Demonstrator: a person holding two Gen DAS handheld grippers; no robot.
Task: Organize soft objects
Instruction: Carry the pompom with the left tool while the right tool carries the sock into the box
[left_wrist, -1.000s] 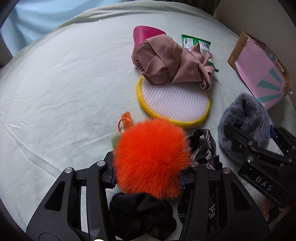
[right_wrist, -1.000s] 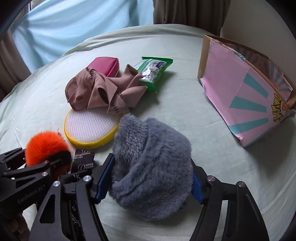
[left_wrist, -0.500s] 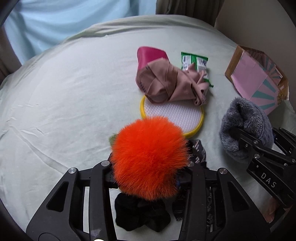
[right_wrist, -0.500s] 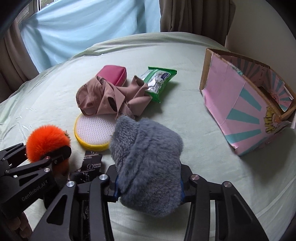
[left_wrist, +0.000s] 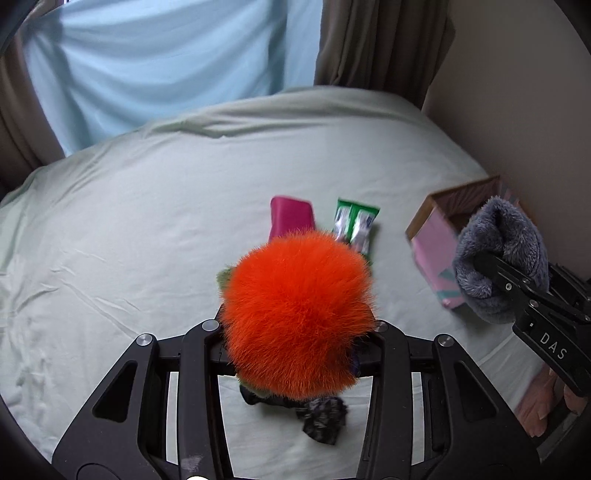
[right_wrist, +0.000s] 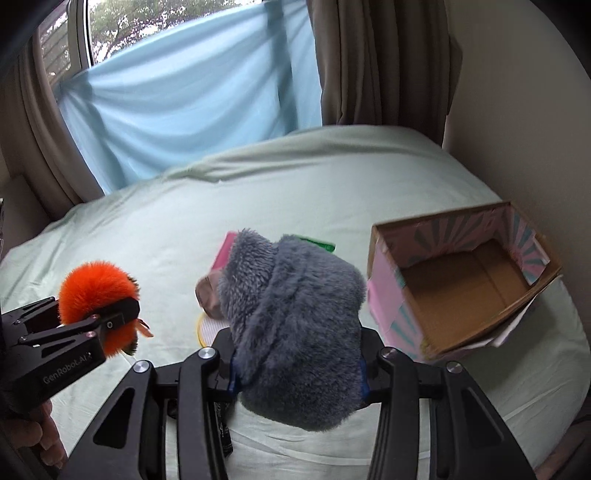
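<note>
My left gripper (left_wrist: 295, 328) is shut on a fluffy orange pom-pom (left_wrist: 295, 314) and holds it high above the bed; the pom-pom also shows in the right wrist view (right_wrist: 94, 295). My right gripper (right_wrist: 297, 365) is shut on a grey furry pouch (right_wrist: 291, 325), held up left of the open pink cardboard box (right_wrist: 461, 291). The pouch (left_wrist: 498, 258) and box (left_wrist: 432, 251) also show at the right of the left wrist view. The box stands upright with its brown inside bare.
On the pale green bed sheet (left_wrist: 129, 221) lie a magenta pouch (left_wrist: 290, 218), a green wipes packet (left_wrist: 354, 225), a yellow-rimmed round pad (right_wrist: 210, 326), a beige cloth (right_wrist: 207, 295) and dark items (left_wrist: 321, 421). A wall is right of the box; curtains stand behind.
Both grippers have risen well above the bed with the pom-pom and the grey pouch. The right gripper has moved toward the box, whose open top now shows.
</note>
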